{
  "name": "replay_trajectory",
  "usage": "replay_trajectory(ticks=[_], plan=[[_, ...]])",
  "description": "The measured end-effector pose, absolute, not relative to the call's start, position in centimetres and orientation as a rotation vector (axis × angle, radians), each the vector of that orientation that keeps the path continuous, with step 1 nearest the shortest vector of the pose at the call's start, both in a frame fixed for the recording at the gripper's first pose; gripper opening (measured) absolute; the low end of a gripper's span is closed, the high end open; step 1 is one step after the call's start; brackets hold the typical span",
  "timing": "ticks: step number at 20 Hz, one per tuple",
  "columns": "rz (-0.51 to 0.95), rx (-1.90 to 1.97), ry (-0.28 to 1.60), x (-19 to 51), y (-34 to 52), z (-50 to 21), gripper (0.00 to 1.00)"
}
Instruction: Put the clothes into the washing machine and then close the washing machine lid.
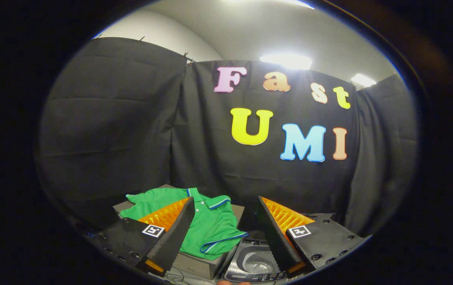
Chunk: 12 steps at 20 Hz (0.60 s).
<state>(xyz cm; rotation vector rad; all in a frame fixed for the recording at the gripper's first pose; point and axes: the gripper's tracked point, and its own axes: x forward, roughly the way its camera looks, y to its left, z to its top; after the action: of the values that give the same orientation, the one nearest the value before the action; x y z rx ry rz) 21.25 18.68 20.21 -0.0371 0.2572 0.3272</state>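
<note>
A green polo shirt with blue-and-white trim lies spread on a grey box, ahead of and partly behind my left finger. To the box's right, low between my fingers, stands a small grey top-loading washing machine; its drum opening shows, so its lid appears up. My gripper hovers above both, open, with nothing between its fingers. The shirt's collar points toward the back wall, and one sleeve hangs over the box's edge toward the machine.
Black cloth walls close the booth at the back and on both sides, just behind the box and the machine. A fingertip of a person shows at the very bottom, in front of the machine.
</note>
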Motion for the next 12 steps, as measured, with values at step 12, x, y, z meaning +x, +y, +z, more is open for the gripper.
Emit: replay_trajectory(ticks=[12], plan=[[0.413,-0.029,0.528,31.4,25.7,15.0,0.98]])
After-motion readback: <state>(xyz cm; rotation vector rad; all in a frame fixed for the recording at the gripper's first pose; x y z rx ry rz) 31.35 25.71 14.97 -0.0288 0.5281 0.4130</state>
